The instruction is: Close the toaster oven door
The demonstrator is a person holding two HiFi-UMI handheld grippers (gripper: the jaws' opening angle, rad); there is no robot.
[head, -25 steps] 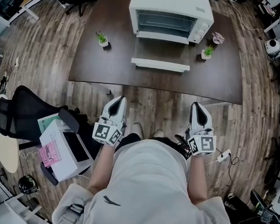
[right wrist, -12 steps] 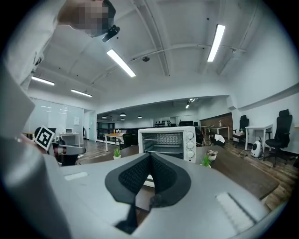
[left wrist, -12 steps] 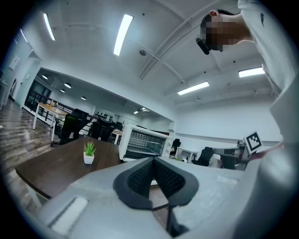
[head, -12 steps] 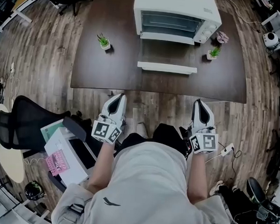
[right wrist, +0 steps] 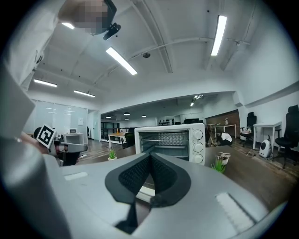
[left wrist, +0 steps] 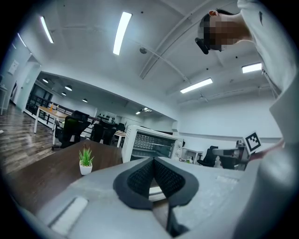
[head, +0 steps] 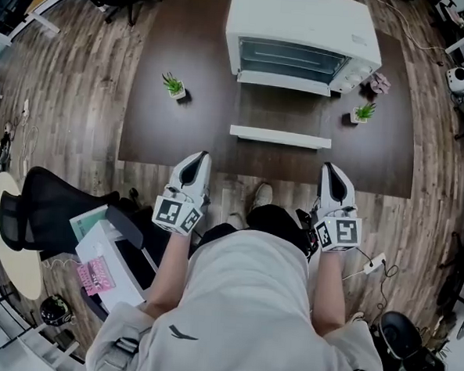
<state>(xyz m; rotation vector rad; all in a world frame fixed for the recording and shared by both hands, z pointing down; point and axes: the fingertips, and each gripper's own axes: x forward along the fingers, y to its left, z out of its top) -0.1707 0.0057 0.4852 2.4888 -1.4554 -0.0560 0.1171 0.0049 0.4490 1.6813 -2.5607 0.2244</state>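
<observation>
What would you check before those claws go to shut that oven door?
1. Toaster oven door folded down and open: ok, ready to lift.
2. Left claw shut, nothing in it: ok.
3. Right claw shut, nothing in it: ok.
4. Claws touching the door: not ok; both are at the table's near edge, short of it.
5. Door's swing path clear: ok; the plant near the knobs and the other plant stand off to the sides.
6. Oven hot or cool: cannot tell.
</observation>
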